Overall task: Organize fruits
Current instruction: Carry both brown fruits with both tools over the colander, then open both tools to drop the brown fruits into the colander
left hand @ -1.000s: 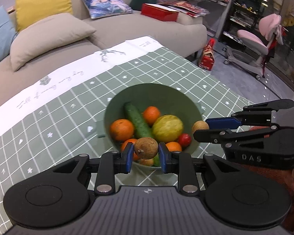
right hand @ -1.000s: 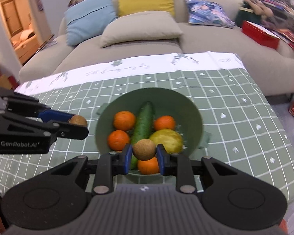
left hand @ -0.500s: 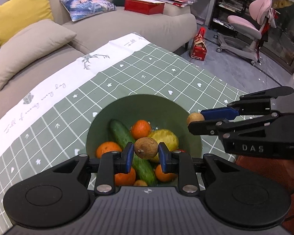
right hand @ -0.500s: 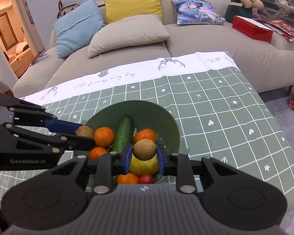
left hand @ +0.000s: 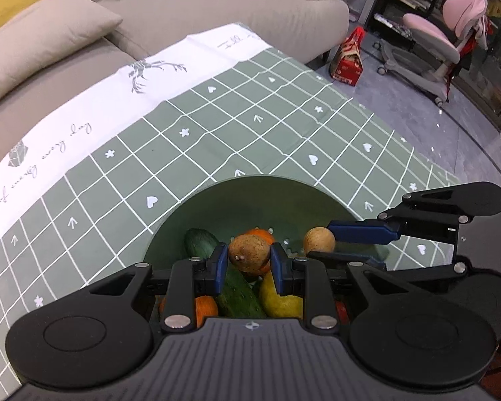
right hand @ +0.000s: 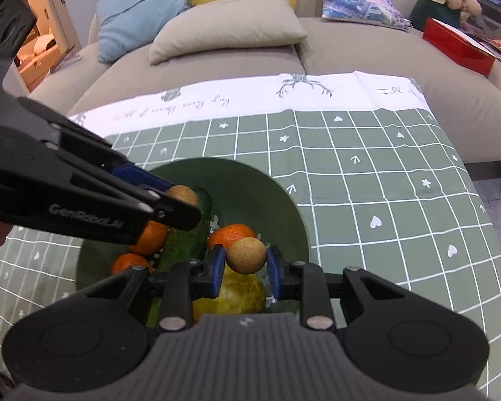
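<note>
A green bowl (left hand: 237,193) (right hand: 250,180) on the checked tablecloth holds oranges (right hand: 232,234), a cucumber (left hand: 202,242) (right hand: 185,239) and a yellow fruit (left hand: 280,297) (right hand: 230,295). My left gripper (left hand: 249,257) (right hand: 183,202) is shut on a small brown round fruit (left hand: 249,254) (right hand: 182,194) over the bowl. Beside it, my right gripper (right hand: 246,256) (left hand: 317,245) is shut on a paler brown round fruit (right hand: 246,254) (left hand: 319,240), also above the bowl's inside. Both point steeply down.
The green and white tablecloth (left hand: 217,140) (right hand: 367,173) spreads beyond the bowl. Behind it stands a beige sofa (right hand: 350,43) with cushions (right hand: 223,23) and a red box (right hand: 457,45). A pink chair (left hand: 444,36) and a red bag (left hand: 347,60) are on the floor at right.
Both grippers have moved forward and down over the bowl, each still holding its brown fruit. The bowl now sits close under the fingers.
</note>
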### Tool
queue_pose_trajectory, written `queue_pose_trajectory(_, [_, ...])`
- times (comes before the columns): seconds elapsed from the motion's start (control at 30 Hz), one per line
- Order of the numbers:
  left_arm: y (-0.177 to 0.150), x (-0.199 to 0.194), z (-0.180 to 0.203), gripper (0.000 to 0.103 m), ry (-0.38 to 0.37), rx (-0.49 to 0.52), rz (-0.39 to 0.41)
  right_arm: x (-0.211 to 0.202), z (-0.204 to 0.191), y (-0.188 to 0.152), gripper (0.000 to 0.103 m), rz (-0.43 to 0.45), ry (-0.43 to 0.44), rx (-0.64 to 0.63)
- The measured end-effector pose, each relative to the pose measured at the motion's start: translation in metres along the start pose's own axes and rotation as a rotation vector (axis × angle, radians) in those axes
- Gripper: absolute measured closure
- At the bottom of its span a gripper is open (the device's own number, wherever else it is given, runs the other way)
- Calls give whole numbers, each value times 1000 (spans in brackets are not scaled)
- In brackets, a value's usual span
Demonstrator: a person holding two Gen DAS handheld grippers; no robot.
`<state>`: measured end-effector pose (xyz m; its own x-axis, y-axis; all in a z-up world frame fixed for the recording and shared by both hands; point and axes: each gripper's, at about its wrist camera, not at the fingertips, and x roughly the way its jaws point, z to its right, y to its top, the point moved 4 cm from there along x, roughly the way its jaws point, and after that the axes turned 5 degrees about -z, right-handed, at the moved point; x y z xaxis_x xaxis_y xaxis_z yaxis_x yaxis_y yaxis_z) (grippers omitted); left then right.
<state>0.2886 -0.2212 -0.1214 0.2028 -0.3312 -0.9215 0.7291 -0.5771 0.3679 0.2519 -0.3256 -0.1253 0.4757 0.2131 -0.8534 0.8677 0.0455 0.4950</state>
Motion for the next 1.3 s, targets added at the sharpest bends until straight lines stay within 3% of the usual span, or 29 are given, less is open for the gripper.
queue_pose_trajectory(0.47, [7, 27, -11, 73, -16, -19, -34, 25, 4, 0, 80, -27, -11, -7])
queue_pose_trajectory(0.7, [6, 23, -12, 58, -17, -30, -28, 23, 3, 0, 78, -24, -17, -7])
queue_pose_trajectory(0.83, [4, 10, -10, 57, -12, -24, -4, 16, 0, 0, 77, -23, -17, -13])
queue_pose_trajectory(0.87, [3, 5, -10, 57, -10, -17, 4, 13, 0, 0, 73, -22, -17, -13])
queue_pose_trajectory(0.9, [1, -2, -9, 57, -3, -6, 15, 9, -1, 0, 68, -22, -20, -9])
queue_pose_trajectory(1.03, [-8, -32, -6, 57, 58, 40, 74, -11, -2, 0, 67, -13, -23, 19])
queue_pose_trajectory(1.13, [-18, -56, -5, 53, 119, 61, 118, -29, -3, -1, 55, 4, -28, 49])
queue_pose_trajectory(1.2, [-26, -74, -6, 50, 168, 57, 158, -44, -6, -1, 47, 26, -29, 77])
queue_pose_trajectory(1.3, [-40, -102, -6, 46, 213, 26, 232, -67, -13, 1, 45, 65, -24, 105])
